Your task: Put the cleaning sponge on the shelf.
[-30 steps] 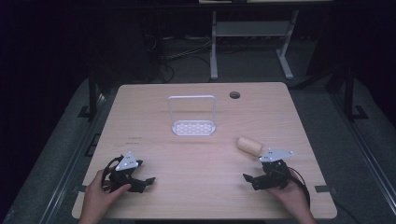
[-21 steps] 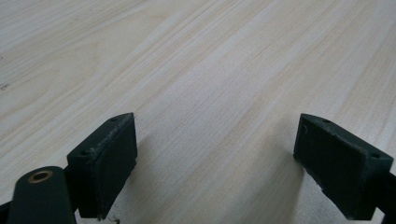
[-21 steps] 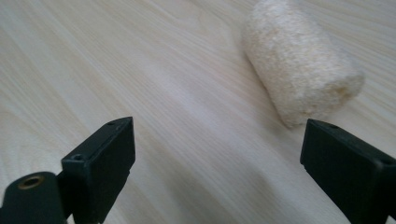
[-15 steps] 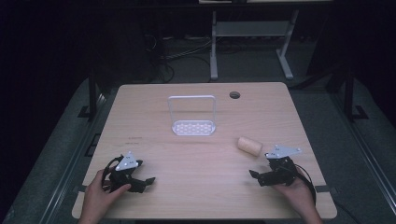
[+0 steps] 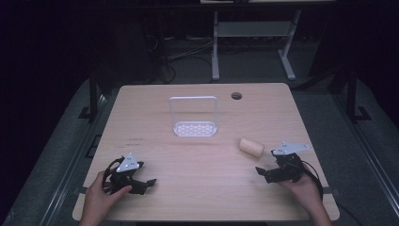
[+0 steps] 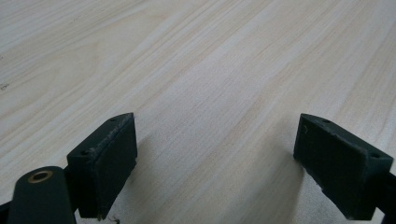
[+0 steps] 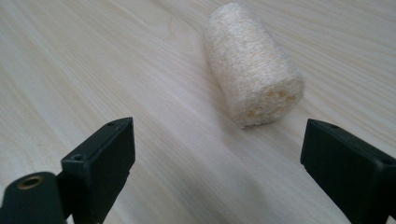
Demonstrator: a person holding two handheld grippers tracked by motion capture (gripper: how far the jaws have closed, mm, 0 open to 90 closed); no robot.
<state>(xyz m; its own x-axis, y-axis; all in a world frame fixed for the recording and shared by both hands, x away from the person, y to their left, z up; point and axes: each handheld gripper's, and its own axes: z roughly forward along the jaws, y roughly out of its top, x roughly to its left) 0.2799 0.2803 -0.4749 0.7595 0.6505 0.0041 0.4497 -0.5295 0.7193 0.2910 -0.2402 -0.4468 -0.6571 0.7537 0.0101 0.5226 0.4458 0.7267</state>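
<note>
Dark floor and the legs of a metal stand surround the pale wooden table (image 5: 197, 188), which carries only a few things. From the high view I see my right gripper (image 5: 266, 173) near the table's right front corner, held in the person's right hand (image 5: 301, 188) and pointing left across the wood. Its 2 jaws stand wide apart with nothing between them. Just beyond it, toward the middle of the table, lies a loofah roll (image 5: 251, 147), a short beige cylinder resting on its side, near the gripper but not touching it. In the right gripper view the loofah roll (image 7: 252, 65) sits ahead of the open jaws, its porous cut end turned toward the camera and slightly to the right. My left gripper (image 5: 147, 182) rests low near the left front corner in the left hand (image 5: 101, 197), well apart from the roll; in the left gripper view its jaws are also spread, with bare wood between them. A white wire rack (image 5: 194, 128) stands upright near the table's center, and a round cable hole (image 5: 236, 96) sits behind it.
</note>
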